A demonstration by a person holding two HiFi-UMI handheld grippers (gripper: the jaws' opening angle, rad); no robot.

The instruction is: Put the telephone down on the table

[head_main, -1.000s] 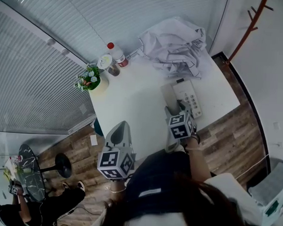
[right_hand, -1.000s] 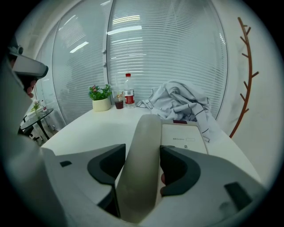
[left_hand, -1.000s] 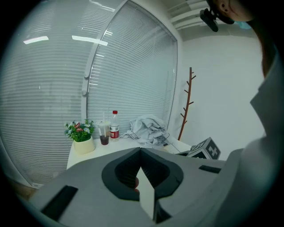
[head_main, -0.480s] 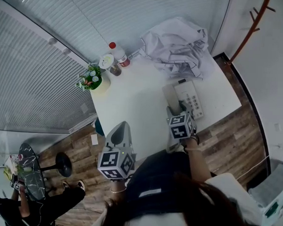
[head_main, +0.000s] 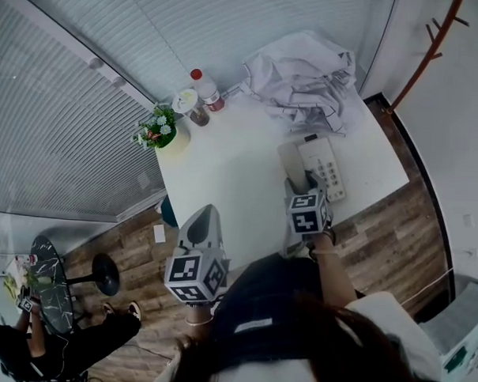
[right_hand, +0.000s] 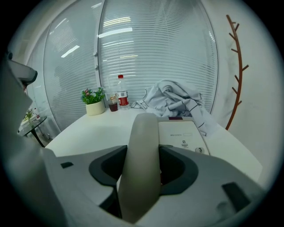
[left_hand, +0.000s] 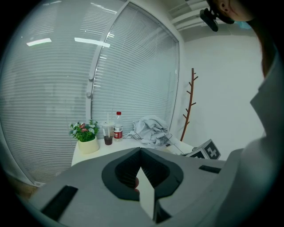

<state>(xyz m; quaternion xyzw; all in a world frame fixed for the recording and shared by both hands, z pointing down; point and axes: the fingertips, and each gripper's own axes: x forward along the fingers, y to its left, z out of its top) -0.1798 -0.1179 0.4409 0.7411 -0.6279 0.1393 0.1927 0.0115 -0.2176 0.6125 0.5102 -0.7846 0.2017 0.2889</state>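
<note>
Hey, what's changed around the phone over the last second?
The right gripper has just been closing its jaws around the telephone handset, which stands between them; whether the pads press it yet I cannot tell. The left gripper and the telephone base on the table stayed put.

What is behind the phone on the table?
A crumpled pale cloth pile lies right behind the telephone. Whatever is under the cloth is covered and cannot be seen.
</note>
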